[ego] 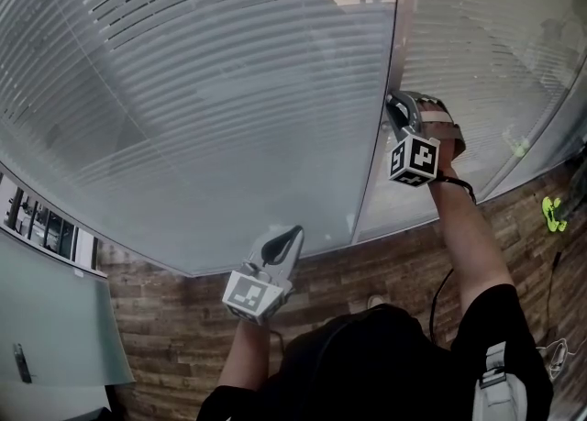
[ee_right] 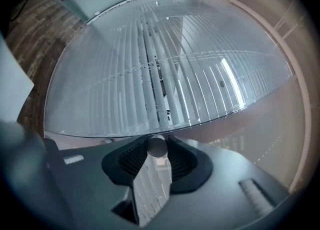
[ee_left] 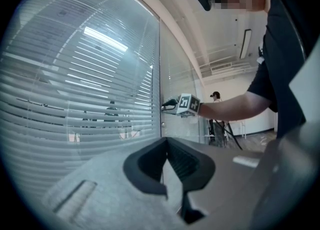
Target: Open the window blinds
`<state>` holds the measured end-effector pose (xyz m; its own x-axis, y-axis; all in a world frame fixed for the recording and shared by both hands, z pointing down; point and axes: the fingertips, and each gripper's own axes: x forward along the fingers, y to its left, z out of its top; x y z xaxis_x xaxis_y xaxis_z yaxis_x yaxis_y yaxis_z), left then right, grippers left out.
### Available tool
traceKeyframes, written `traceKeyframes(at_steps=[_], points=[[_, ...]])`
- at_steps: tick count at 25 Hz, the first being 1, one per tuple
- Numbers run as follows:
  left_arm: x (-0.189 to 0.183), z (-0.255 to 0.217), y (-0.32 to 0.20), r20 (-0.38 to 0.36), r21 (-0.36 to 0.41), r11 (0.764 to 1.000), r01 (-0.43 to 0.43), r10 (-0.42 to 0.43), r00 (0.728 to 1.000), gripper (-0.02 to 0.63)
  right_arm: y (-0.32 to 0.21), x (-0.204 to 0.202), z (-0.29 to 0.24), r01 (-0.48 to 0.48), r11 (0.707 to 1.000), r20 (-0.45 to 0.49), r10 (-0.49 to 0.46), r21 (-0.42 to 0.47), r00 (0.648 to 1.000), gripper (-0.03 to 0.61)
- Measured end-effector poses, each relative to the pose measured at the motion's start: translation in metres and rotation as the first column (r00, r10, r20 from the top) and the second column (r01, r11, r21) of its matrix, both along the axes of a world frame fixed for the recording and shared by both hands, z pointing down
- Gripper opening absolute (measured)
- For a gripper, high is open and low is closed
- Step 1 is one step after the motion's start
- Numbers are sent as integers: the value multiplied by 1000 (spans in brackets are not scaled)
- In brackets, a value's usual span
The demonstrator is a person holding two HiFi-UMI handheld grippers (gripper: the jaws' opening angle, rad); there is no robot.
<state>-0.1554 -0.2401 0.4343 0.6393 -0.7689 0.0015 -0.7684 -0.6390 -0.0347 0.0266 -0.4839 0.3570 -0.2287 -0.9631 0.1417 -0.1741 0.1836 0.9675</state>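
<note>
Two grippers at the blinds (ego: 202, 89).
Right gripper (ego: 393, 103) clamps a small round knob (ee_right: 157, 146) beside the glass edge; left gripper (ego: 294, 234) hangs lower, jaws closed on nothing.

Knob (ee_right: 157, 146) between right gripper (ego: 393, 100) fingers (ee_right: 132, 160), at post (ego: 383, 61) right of blinds (ego: 229, 89); left gripper (ego: 293, 234) lower, before those blinds.

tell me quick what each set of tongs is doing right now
left tongs: closed, nothing between them
right tongs: closed on a small round knob
</note>
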Motion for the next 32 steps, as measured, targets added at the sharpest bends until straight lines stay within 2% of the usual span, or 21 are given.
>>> traceKeyframes(at_steps=[3, 7, 10, 13, 19, 26, 30, 32], points=[[-1, 2, -1, -2, 3, 1000, 2, -2, 1000, 3, 1, -1, -2, 0, 1000, 44, 1, -12, 999, 127], [-1, 2, 0, 2, 2, 1000, 1, -1, 1000, 3, 3, -1, -7, -12, 999, 161, 18, -40, 987, 127], [-3, 5, 0, 0, 3, 1000, 3, -3, 1000, 3, 2, 2, -9, -15, 998, 255, 31, -64, 967, 127], [-3, 4, 2, 0, -7, 1000, 1, -1, 1000, 3, 2, 3, -12, -14, 996, 361, 46, -90, 931, 127], [0, -1, 3, 6, -26, 1000, -7, 7, 1000, 5, -2, 8, -11, 13, 989, 559, 71, -145, 826, 127], [-2, 3, 2, 5, 3, 1000, -7, 7, 1000, 3, -4, 11, -13, 29, 984, 713, 107, -176, 693, 127], [-2, 4, 3, 6, -22, 1000, -3, 3, 1000, 3, -6, 14, -9, 48, 980, 800, 127, -191, 586, 127], [-6, 11, 1, 5, -8, 1000, 0, 0, 1000, 3, -8, 16, -8, 56, 979, 835, 139, -198, 533, 127]])
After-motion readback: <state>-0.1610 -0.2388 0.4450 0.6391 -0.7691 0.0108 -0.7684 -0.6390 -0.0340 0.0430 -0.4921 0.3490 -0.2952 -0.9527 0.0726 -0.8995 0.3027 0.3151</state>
